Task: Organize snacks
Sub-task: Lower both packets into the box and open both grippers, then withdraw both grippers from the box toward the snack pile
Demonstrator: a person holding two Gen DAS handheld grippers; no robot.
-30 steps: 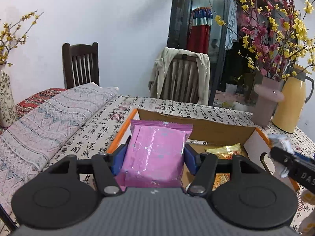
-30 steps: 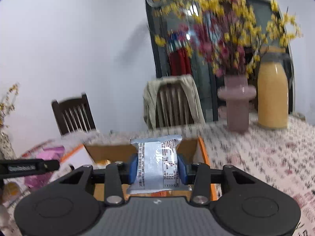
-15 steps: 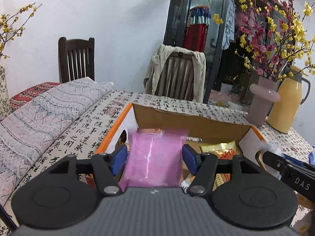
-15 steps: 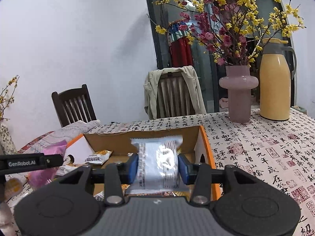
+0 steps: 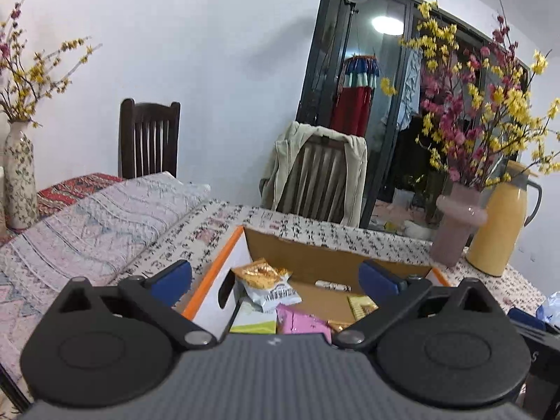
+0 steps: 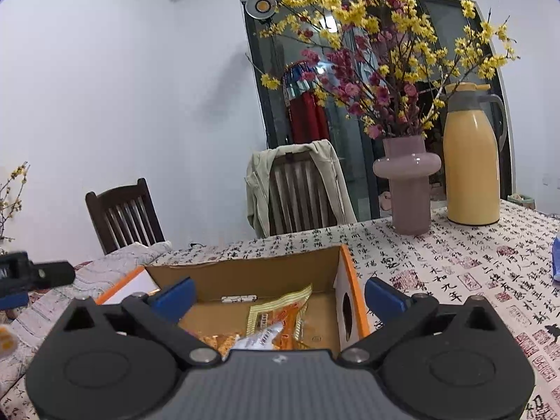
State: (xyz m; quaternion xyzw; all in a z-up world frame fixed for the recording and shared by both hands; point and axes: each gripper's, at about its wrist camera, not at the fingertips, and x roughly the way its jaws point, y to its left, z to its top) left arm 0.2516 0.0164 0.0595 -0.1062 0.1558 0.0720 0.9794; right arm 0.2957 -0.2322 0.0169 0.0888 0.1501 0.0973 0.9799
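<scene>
An open cardboard box (image 5: 332, 255) with orange edges stands on the table right below both grippers. My left gripper (image 5: 276, 276) hangs over the box's left half. Its jaws are opening wide and nothing is between the pads. Under it in the box lie a pink packet (image 5: 301, 320), a gold and white packet (image 5: 267, 281) and a green and white one (image 5: 252, 318). My right gripper (image 6: 280, 297) is over the right half of the box (image 6: 245, 276), jaws opening, empty. A silver packet (image 6: 257, 341) rests on an orange snack bag (image 6: 280, 311) below it.
A pink vase (image 6: 407, 182) of blossom branches and a yellow thermos jug (image 6: 470, 161) stand at the back right of the table. A folded quilt (image 5: 87, 224) covers the left side. Two chairs (image 6: 301, 192) stand behind the table. The left gripper's tip (image 6: 35, 274) shows at the left edge.
Both grippers have opened wide. The left one let go of the pink packet and the right one the silver packet; both now lie in the box. The left gripper rose a little.
</scene>
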